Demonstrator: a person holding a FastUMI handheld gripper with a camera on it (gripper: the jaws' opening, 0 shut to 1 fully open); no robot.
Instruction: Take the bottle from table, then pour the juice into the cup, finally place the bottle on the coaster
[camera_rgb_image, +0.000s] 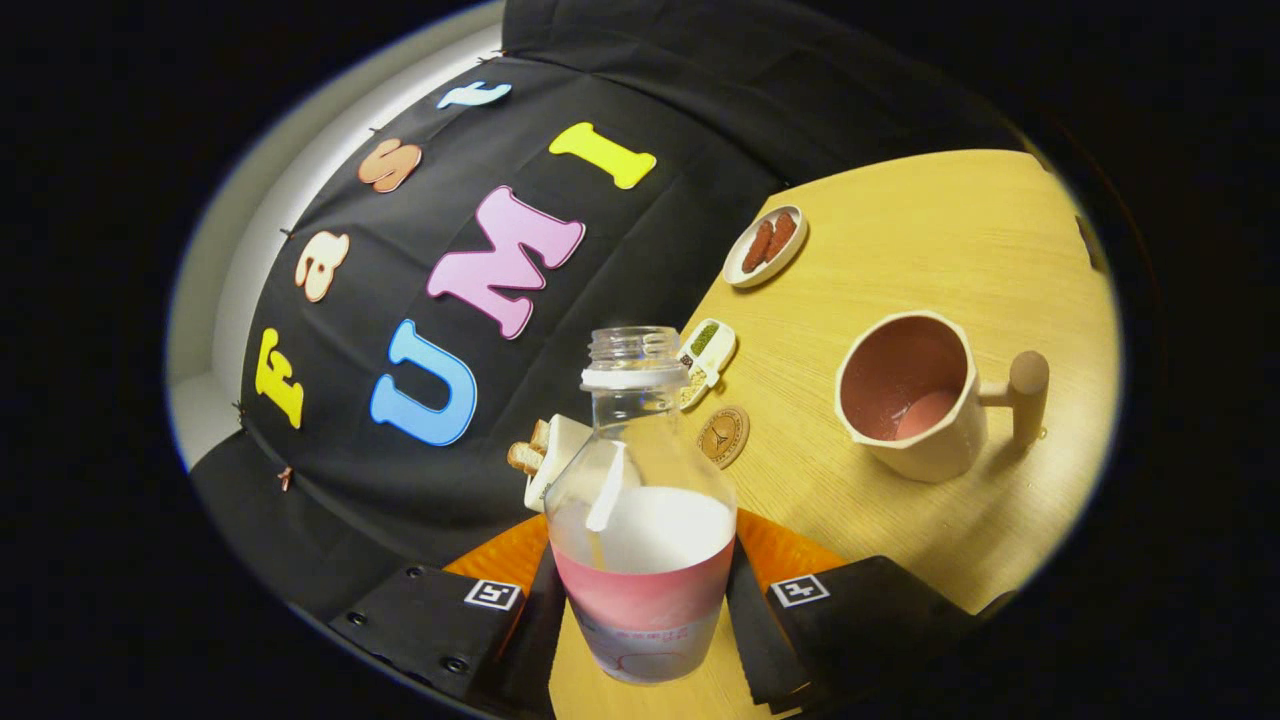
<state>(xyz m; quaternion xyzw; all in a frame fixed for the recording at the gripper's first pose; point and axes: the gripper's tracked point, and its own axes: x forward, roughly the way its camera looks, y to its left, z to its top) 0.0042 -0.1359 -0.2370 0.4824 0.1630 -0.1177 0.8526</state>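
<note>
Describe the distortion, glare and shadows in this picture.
Gripper view: fisheye bending curves the light wooden table and tilts the scene; the tool grips the clear plastic bottle, which carries a bright glare streak; the beige cup with pink inside casts a soft shadow; focus looks sharp.

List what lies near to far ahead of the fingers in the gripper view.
Bottle gripped between the fingers → round coaster → divided dish → oval plate of red-brown pieces.

oval dish of brown pieces (765, 246), small tray of green and pale grains (705, 357), wooden table (920, 230)
</note>
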